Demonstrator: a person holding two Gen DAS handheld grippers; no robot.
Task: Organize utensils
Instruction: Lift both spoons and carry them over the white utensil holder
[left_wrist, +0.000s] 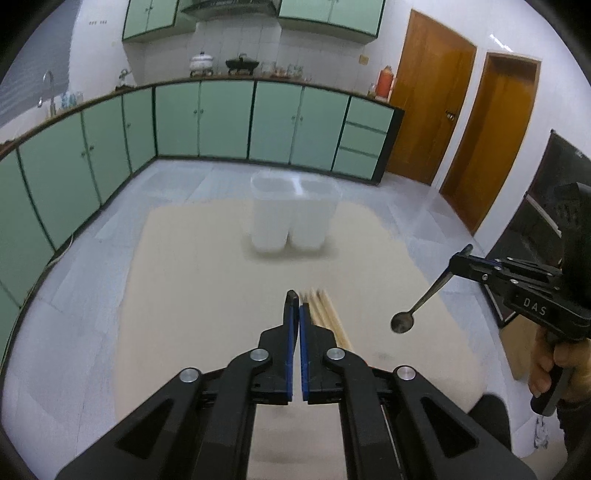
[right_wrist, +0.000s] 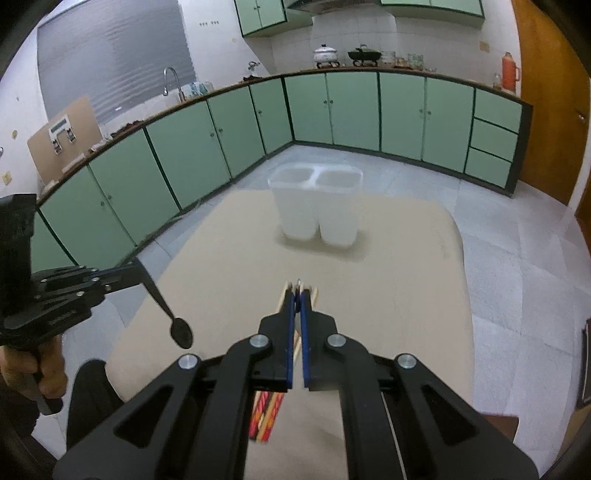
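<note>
From the left wrist I saw my left gripper (left_wrist: 297, 301) with its blue-lined fingers pinched almost together, but not what they held. That showed only in the right wrist view. There the left gripper (right_wrist: 137, 267) came in from the side, clamped on the thin handle of the left spoon (right_wrist: 181, 332), whose dark oval bowl hung down over the table (right_wrist: 388, 277).

It was the same the other way round. In its own view the right gripper (right_wrist: 298, 290) looked simply closed, with a small glint of metal at the tips. The left wrist view showed the right gripper (left_wrist: 463, 254) gripping the end of the right spoon (left_wrist: 402, 324), a slim steel one with a shiny round bowl hanging low. The right hand (left_wrist: 550, 365) was on the trigger there, and the left hand (right_wrist: 44, 365) showed in the other view.

The chopsticks (left_wrist: 325, 314) lay on the table, pale wooden sticks just beyond my left fingers. Only the right wrist view caught the chopsticks' (right_wrist: 266, 417) red and yellow patterned ends under the gripper.

The holder (left_wrist: 295, 214) stood upright at the far side of the table, well apart from both spoons. It was frosted white plastic with two round-cornered wells side by side. The table was smooth matte beige with rounded corners. Behind it ran glossy green cabinets (right_wrist: 351, 110) with dark trim.
</note>
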